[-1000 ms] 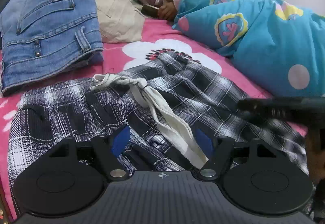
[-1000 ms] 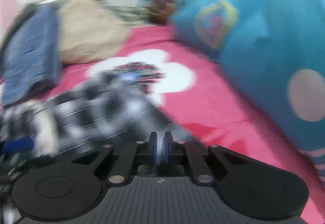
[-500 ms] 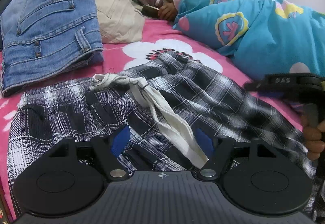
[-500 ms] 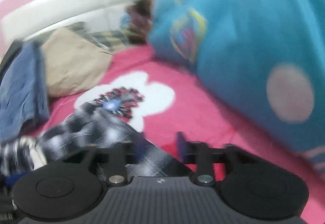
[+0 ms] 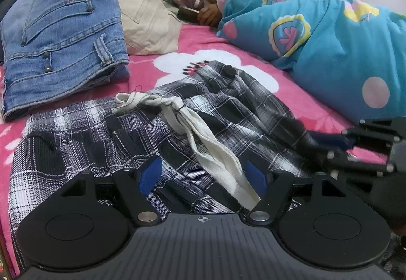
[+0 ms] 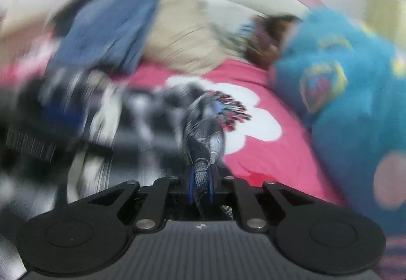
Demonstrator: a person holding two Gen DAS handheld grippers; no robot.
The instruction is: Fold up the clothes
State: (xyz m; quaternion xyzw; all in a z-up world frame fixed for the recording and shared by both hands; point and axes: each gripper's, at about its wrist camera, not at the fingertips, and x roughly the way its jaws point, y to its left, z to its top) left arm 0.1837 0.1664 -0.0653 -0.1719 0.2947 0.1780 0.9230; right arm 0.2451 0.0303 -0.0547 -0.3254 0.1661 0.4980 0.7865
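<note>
Plaid trousers (image 5: 157,132) lie on the bed (image 5: 157,69), jeans (image 5: 63,33) behind-left, quilt (image 5: 330,33) right

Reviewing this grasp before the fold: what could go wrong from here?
1. The right gripper pinches only a thin bunch of the plaid shorts; it may slip out.
2. The left gripper is open, so the shorts may drag instead of folding.
3. The loose white drawstring lies between its fingers and could get folded inside.

No readable text, labels, brands or numbers in either view; right wrist view heavily blurred.
</note>
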